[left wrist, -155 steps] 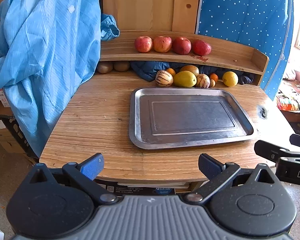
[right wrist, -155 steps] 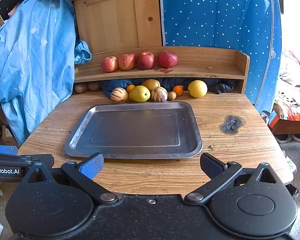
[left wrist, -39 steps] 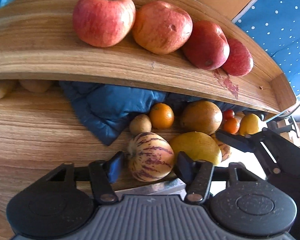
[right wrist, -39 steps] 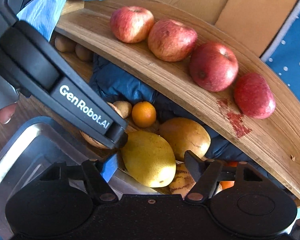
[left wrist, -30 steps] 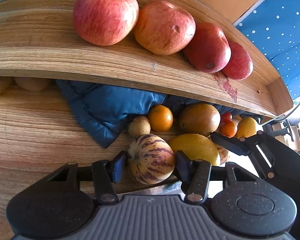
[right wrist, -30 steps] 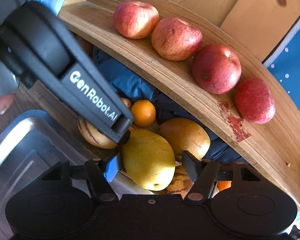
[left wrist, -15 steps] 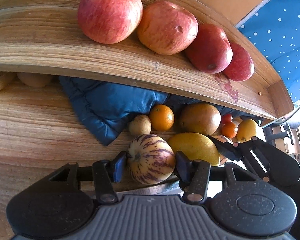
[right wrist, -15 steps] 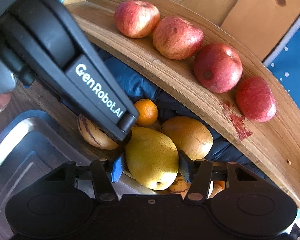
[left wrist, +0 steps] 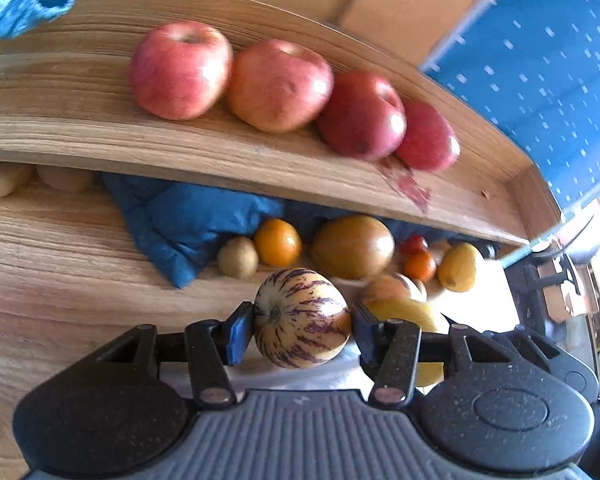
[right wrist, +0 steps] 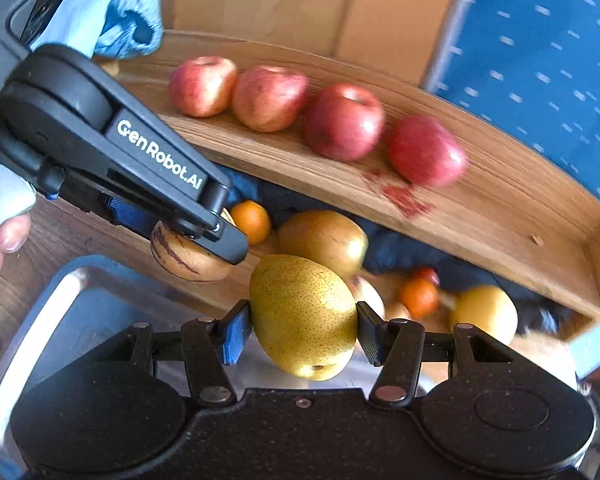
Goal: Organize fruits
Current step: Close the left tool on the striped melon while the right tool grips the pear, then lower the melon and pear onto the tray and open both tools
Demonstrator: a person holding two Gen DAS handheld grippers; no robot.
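Note:
My left gripper (left wrist: 302,322) is shut on a cream melon with purple stripes (left wrist: 302,318), held just above the table's back edge. In the right wrist view the same striped melon (right wrist: 186,258) shows under the left gripper (right wrist: 204,236). My right gripper (right wrist: 303,326) is shut on a yellow-green pear (right wrist: 304,314), lifted over the far rim of the metal tray (right wrist: 66,292). Behind, under the shelf, lie a brown pear (right wrist: 324,240), oranges (right wrist: 251,221), a kiwi (left wrist: 238,257), a second striped melon (left wrist: 394,288) and a yellow fruit (right wrist: 484,312).
Several red apples (left wrist: 268,84) sit in a row on the wooden shelf (left wrist: 80,140) above the table. A dark blue cloth (left wrist: 180,220) is bunched under the shelf. Light blue fabric (right wrist: 130,20) hangs at the left. A person's thumb (right wrist: 8,236) shows at the left edge.
Both grippers have closed on their fruits and lifted them; the striped melon and the yellow-green pear now hang off the table, and the views have pulled back slightly.

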